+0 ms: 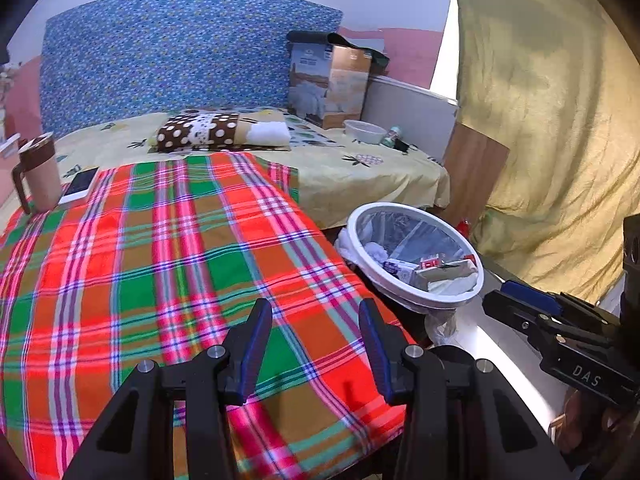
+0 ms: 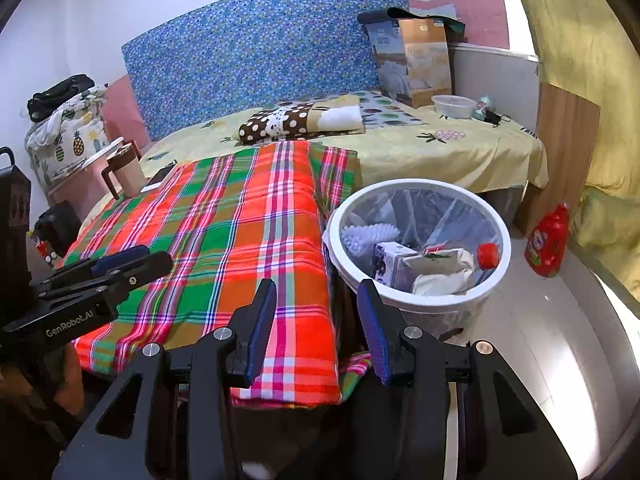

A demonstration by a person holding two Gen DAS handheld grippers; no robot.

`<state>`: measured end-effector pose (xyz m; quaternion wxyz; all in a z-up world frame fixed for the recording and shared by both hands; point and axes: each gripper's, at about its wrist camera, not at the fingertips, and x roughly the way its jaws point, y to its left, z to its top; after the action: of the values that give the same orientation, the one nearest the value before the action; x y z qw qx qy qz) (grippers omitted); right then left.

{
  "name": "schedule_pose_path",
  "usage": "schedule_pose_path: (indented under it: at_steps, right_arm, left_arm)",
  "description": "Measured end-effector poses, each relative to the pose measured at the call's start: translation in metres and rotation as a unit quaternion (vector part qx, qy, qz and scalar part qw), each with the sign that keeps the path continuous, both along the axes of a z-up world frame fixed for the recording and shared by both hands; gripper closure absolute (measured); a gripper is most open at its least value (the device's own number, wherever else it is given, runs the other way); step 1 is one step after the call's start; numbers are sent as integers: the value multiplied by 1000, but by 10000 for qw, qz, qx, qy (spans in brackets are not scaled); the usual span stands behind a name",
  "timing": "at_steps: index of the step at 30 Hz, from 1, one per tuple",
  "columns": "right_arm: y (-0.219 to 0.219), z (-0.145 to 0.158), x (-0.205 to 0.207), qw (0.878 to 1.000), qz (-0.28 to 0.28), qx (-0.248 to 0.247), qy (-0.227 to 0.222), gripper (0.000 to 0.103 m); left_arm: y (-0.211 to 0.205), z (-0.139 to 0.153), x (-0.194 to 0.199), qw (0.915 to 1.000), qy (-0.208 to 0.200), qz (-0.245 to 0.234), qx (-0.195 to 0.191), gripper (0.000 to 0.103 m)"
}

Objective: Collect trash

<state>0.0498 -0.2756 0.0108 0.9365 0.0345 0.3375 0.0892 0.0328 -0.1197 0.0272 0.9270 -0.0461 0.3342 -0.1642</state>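
A white trash bin (image 2: 505, 240) with a clear liner stands on the floor at the bed's right side; it also shows in the left wrist view (image 1: 476, 280). Inside lie cartons (image 2: 390, 260), a crumpled white bag (image 2: 440, 270), a red-capped bottle (image 2: 489, 256) and white paper. My left gripper (image 1: 316, 316) is open and empty above the plaid blanket (image 1: 168, 264). My right gripper (image 2: 316, 300) is open and empty, over the blanket's edge just left of the bin. Each gripper shows in the other's view, the right (image 1: 520, 304) and the left (image 2: 132, 262).
A brown-lidded mug (image 1: 38, 176) and a phone (image 1: 80, 184) sit at the blanket's far left. A pillow (image 1: 208, 132), a box (image 1: 328, 84), a plastic bowl (image 1: 364, 131) and a small bottle (image 1: 392, 136) lie at the bed's head. A red detergent bottle (image 2: 548, 240) stands on the floor by the curtain (image 1: 540, 120).
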Motion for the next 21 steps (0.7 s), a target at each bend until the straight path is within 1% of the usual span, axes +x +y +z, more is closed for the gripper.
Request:
schedule_pose_path:
  at_steps: [6,21]
  right_arm:
    - [5,0,-3,10000,17,-37,-36,59]
    - [7,0,-5,10000,54,-34,-42,59]
  left_arm:
    - [8,2,-7,9999,-20,152,-23,58]
    - [6,4,-12,9999,-17,148,41,58]
